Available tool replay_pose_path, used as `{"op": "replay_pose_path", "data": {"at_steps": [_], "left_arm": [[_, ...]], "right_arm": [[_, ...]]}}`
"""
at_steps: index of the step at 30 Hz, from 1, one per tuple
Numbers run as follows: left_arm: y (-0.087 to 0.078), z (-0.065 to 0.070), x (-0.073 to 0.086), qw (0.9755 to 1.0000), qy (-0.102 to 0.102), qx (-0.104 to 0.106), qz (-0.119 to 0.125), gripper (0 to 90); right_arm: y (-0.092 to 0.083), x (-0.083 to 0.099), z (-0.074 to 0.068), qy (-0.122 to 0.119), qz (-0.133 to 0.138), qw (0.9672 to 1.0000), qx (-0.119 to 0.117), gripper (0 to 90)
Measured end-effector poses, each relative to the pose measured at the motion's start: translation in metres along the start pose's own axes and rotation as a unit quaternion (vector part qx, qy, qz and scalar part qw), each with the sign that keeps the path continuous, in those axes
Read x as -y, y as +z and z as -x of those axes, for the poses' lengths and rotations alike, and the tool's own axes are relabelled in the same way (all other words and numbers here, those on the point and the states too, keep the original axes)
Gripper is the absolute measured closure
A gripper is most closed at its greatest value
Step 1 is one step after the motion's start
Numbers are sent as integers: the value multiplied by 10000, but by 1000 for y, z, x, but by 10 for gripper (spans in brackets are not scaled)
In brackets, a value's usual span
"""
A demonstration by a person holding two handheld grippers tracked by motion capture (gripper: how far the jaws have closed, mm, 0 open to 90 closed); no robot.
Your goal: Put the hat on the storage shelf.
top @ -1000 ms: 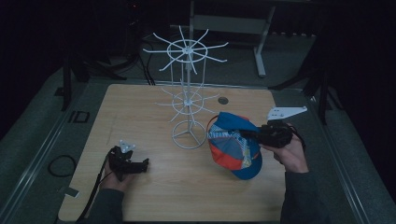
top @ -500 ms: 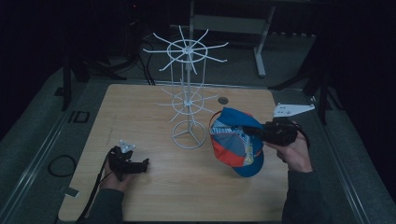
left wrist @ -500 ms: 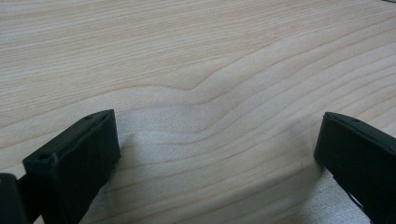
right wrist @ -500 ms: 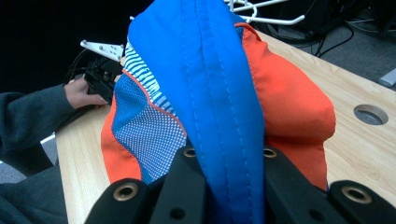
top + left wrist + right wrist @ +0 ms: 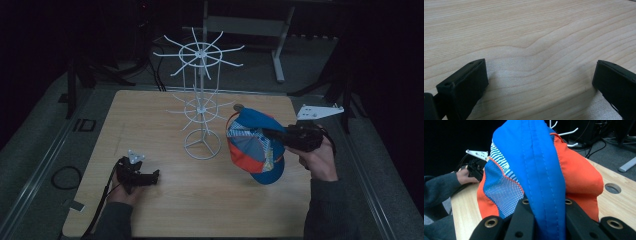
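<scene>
Right gripper (image 5: 272,134) is clamped on the cap (image 5: 252,146), held above the desk (image 5: 150,115) at centre right of the high view. Wire rack (image 5: 200,107) stands just left of the cap, nearer this hand. Left gripper (image 5: 150,175) rests released at lower left.

Looks like a lab/test rig: dark room, wooden table (image 5: 150,125), floor cables (image 5: 62,176), desk frame (image 5: 280,50) behind.
</scene>
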State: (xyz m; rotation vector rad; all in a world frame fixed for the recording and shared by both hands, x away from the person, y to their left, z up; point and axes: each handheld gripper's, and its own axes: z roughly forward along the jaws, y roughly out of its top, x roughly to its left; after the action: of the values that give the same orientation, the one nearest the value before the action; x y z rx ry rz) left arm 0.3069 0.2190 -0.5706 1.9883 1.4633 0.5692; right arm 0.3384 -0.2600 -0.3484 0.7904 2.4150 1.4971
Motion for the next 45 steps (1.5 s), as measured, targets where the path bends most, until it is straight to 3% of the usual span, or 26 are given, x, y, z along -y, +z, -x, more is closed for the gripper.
{"op": "replay_pose_path", "data": {"at_steps": [45], "left_arm": [[0,0,0,10000,-10,0,12,2]], "right_arm": [[-21,-34,1,-76,622,9980,-21,882]]}}
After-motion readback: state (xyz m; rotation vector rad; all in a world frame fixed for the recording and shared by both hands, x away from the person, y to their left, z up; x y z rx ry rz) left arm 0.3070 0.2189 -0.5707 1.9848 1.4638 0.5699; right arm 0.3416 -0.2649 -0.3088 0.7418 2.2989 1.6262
